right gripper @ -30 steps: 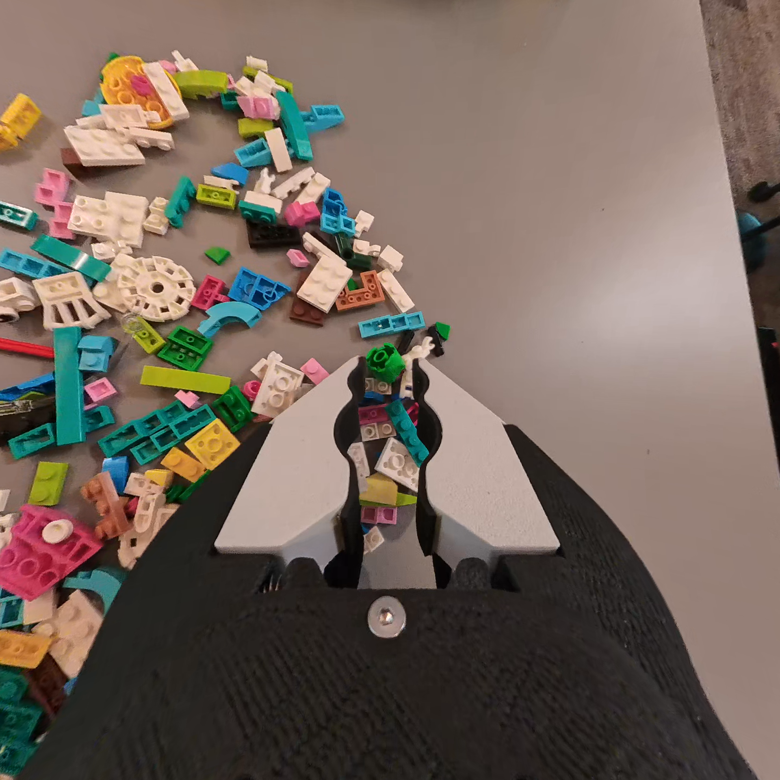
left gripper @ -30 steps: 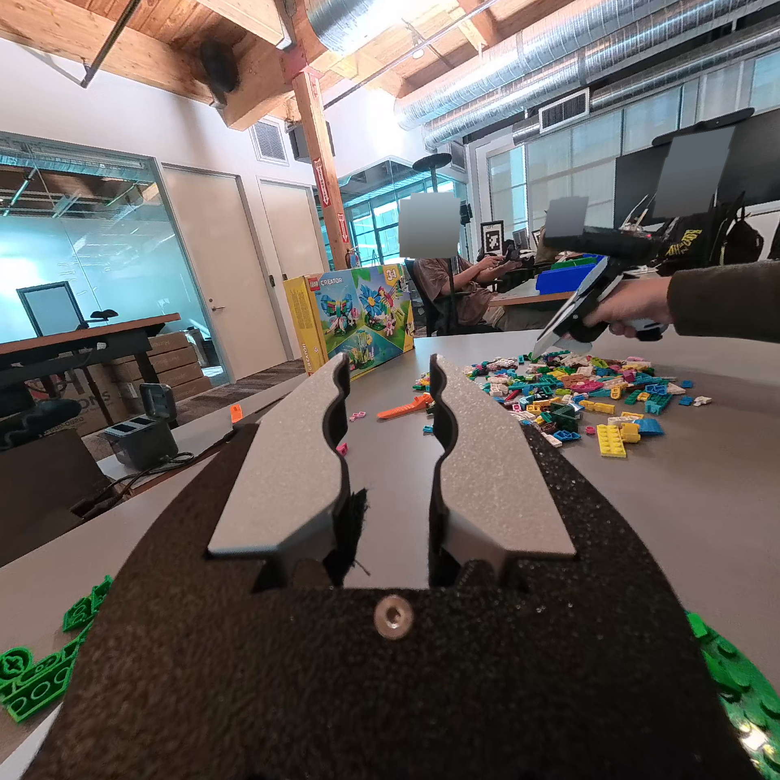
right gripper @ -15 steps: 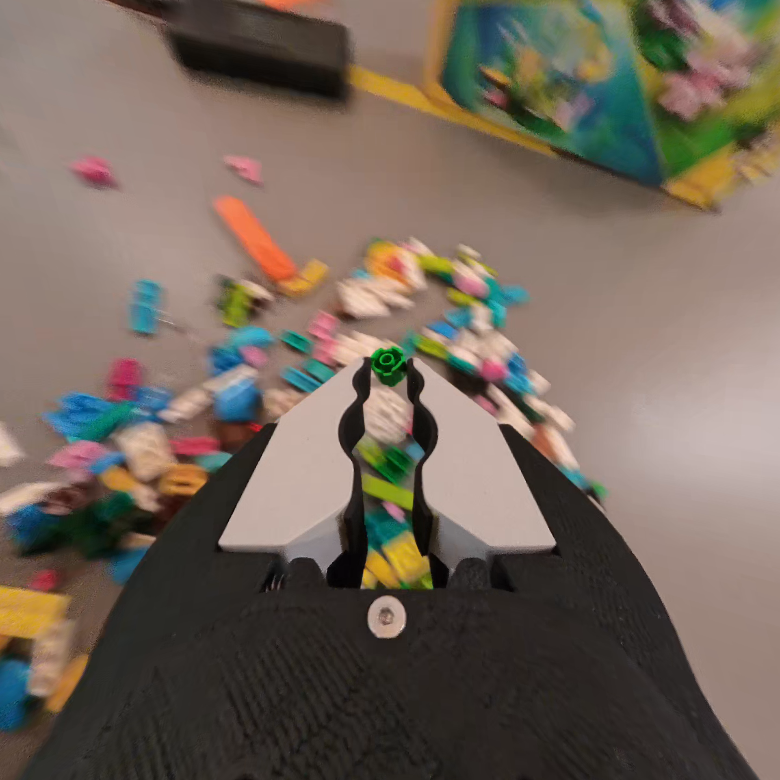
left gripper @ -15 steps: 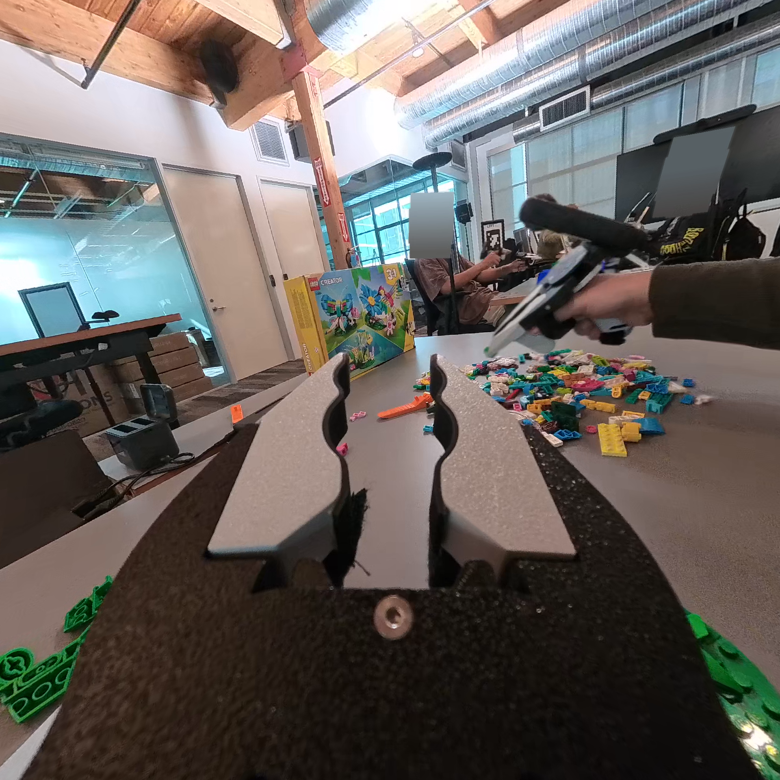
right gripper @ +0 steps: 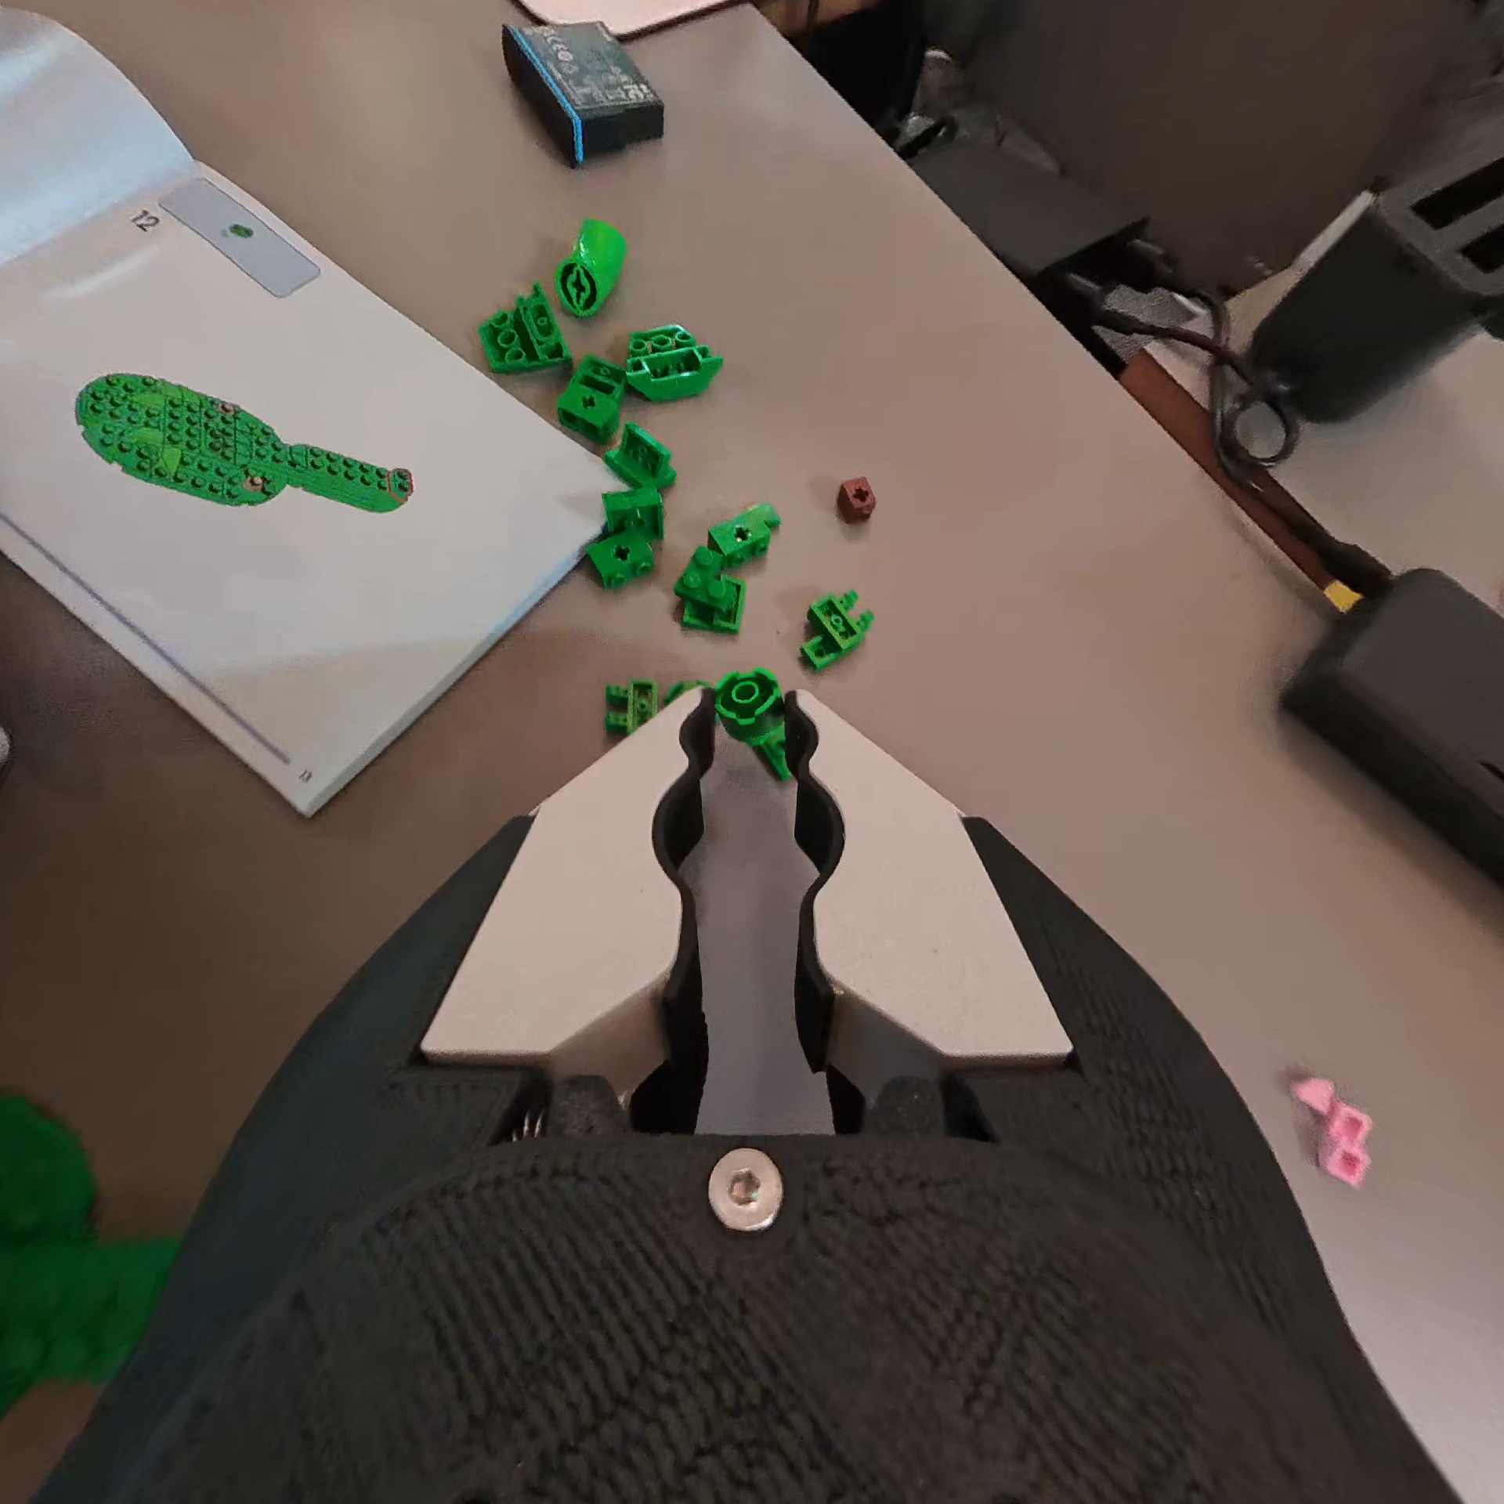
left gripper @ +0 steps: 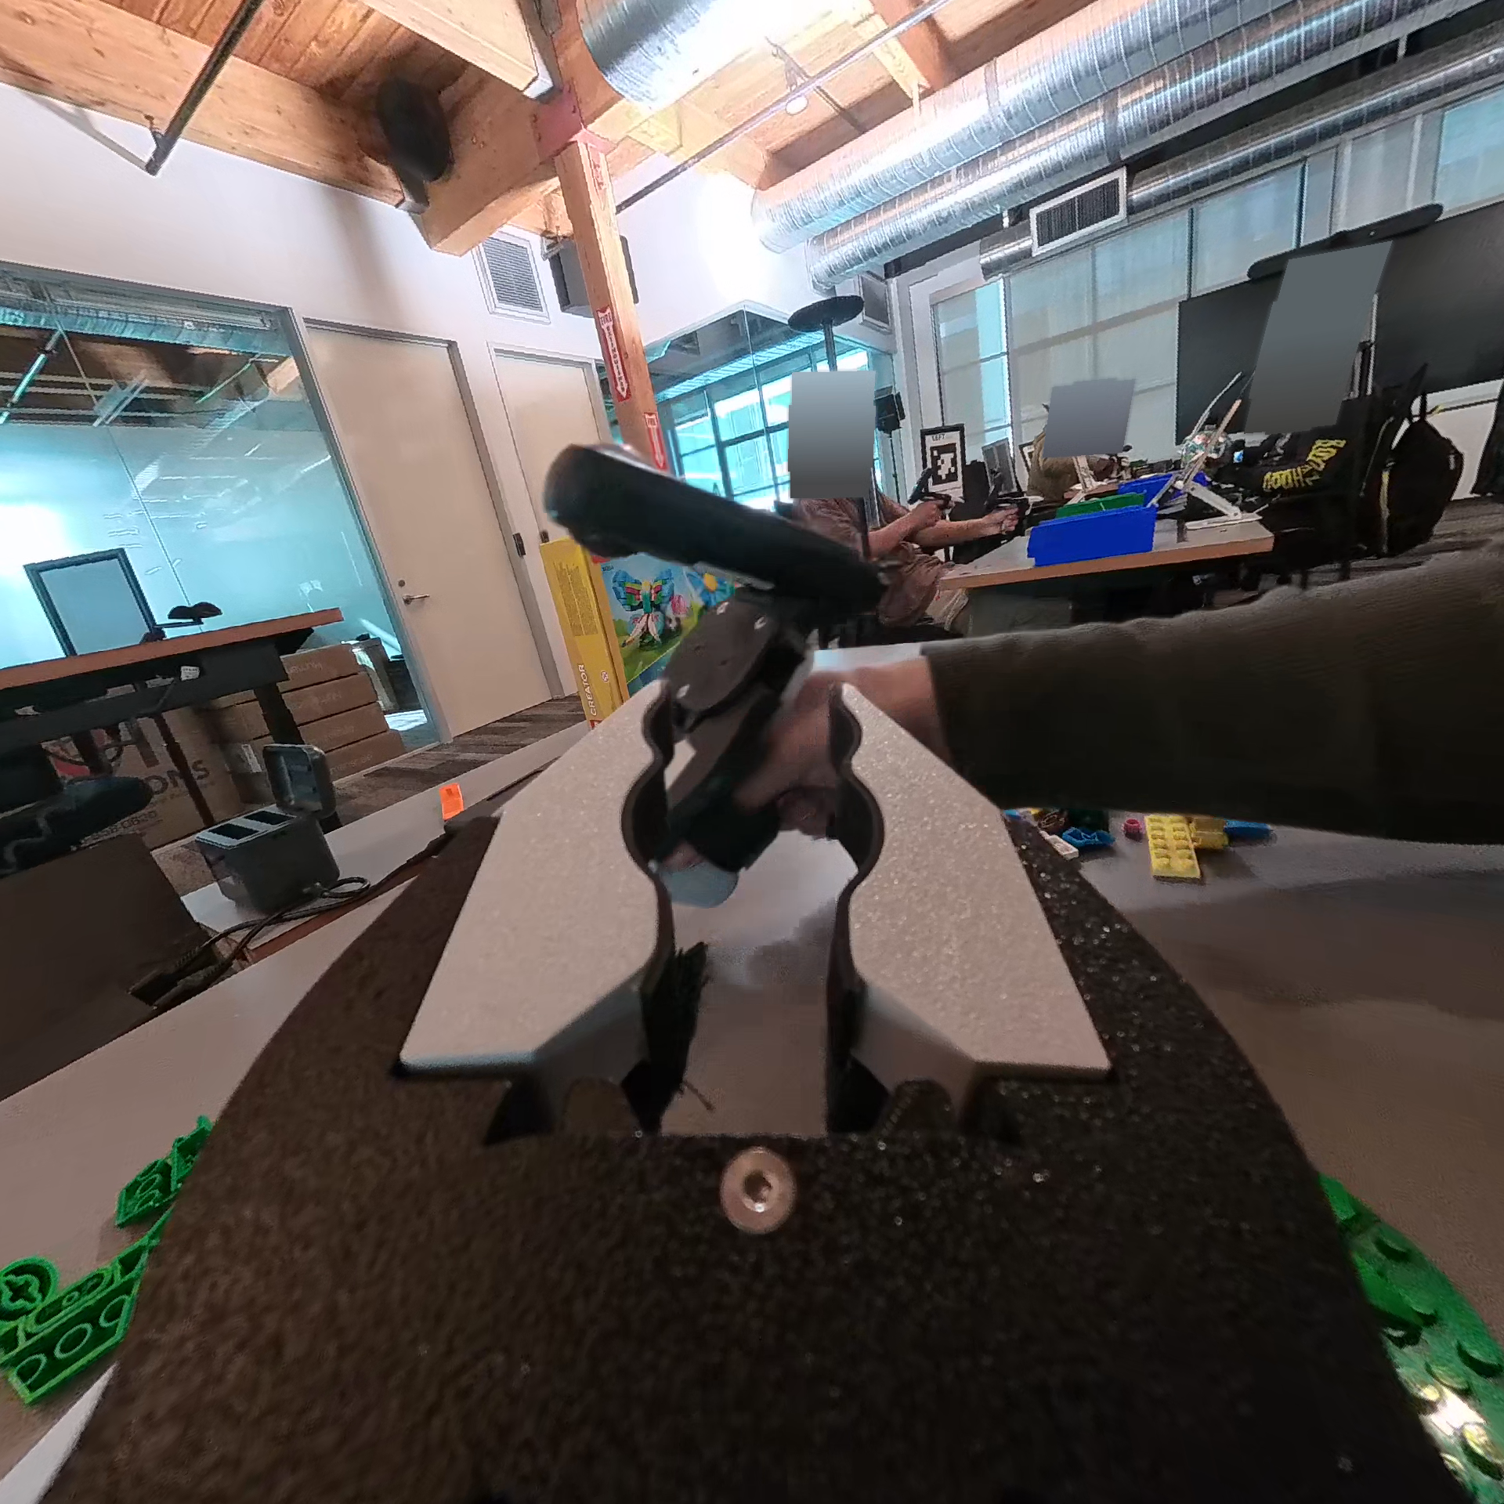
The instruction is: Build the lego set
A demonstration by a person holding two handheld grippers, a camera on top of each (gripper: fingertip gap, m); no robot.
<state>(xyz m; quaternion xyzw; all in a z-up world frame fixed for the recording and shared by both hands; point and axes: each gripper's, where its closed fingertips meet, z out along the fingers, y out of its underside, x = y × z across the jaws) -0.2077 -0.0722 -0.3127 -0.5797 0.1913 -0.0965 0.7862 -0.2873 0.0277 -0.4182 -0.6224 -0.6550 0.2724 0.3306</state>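
Observation:
My right gripper (right gripper: 749, 706) is shut on a small round green piece (right gripper: 746, 700) and holds it above a scatter of green bricks (right gripper: 631, 423) on the grey table. The open instruction booklet (right gripper: 244, 488) lies to the left of them. My left gripper (left gripper: 753, 716) is open and empty, low over the table. The right gripper's black body (left gripper: 708, 561) and the hand holding it cross right in front of the left fingers. Green bricks (left gripper: 57, 1335) and a green studded plate (left gripper: 1432, 1318) lie at the left gripper's sides.
A brown brick (right gripper: 857, 498) and a pink piece (right gripper: 1335, 1131) lie apart on the table. A black-and-blue box (right gripper: 586, 89) sits at the far edge, black devices (right gripper: 1408, 732) at the right. The set's box (left gripper: 594, 643) and loose coloured bricks (left gripper: 1172, 846) lie beyond. Across from one pair of fingers to the other is roughly 15 cm.
My right gripper lifted the round green piece out of the mixed pile and carried it left, across in front of the left gripper, to above the green bricks. The left gripper has not moved.

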